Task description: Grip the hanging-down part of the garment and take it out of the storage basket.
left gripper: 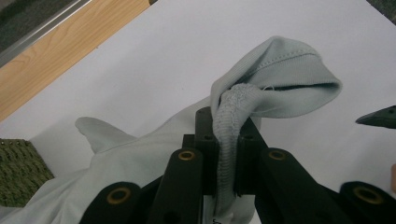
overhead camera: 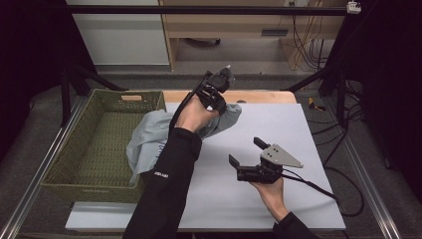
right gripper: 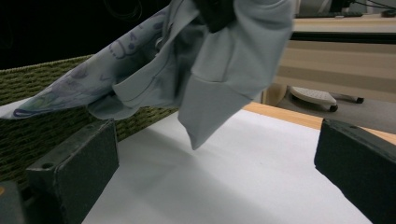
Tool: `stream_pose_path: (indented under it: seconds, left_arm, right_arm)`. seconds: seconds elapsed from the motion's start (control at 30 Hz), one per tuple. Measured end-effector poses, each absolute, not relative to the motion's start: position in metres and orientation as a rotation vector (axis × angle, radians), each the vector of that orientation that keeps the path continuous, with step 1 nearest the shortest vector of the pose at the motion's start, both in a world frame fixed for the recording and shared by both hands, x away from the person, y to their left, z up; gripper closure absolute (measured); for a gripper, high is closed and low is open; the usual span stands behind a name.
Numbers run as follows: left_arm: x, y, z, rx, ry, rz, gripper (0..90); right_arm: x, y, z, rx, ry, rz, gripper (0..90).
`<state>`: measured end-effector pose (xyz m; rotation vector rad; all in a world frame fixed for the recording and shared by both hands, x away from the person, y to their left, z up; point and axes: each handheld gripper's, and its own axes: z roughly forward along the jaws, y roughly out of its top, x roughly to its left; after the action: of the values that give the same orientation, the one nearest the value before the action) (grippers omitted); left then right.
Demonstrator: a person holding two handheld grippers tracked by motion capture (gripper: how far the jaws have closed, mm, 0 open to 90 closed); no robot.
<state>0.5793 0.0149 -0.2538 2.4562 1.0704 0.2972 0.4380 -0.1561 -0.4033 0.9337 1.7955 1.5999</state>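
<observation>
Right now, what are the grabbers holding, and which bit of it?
The left gripper is shut on the grey shirt, pinching its ribbed collar edge. The right gripper is open, holding nothing.

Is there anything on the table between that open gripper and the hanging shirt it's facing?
Nothing visible. The right gripper stands open, and only bare white table lies between it and the grey shirt, which the left gripper holds up by its collar.

Hand-held gripper (left gripper: 227, 154) clamped on a grey garment's ribbed edge.
The garment (left gripper: 280, 79) loops above the closed jaws and trails down to their left across the white desk (left gripper: 154, 60), beside a green basket (left gripper: 18, 170).
</observation>
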Motion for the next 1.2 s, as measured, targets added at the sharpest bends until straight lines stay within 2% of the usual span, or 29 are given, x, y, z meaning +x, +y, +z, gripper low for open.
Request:
stream_pose_path:
  seconds: [0.73, 1.2]
  left_arm:
    - [0.578, 0.019, -0.251, 2.457, 1.067, 0.295, 82.1]
    - [0.578, 0.019, -0.25, 2.457, 1.065, 0.295, 82.1]
  right_arm:
    - [0.483, -0.088, -0.417, 0.923, 1.839, 1.609, 0.4]
    - [0.517, -0.072, -0.427, 0.935, 1.822, 1.618, 1.4]
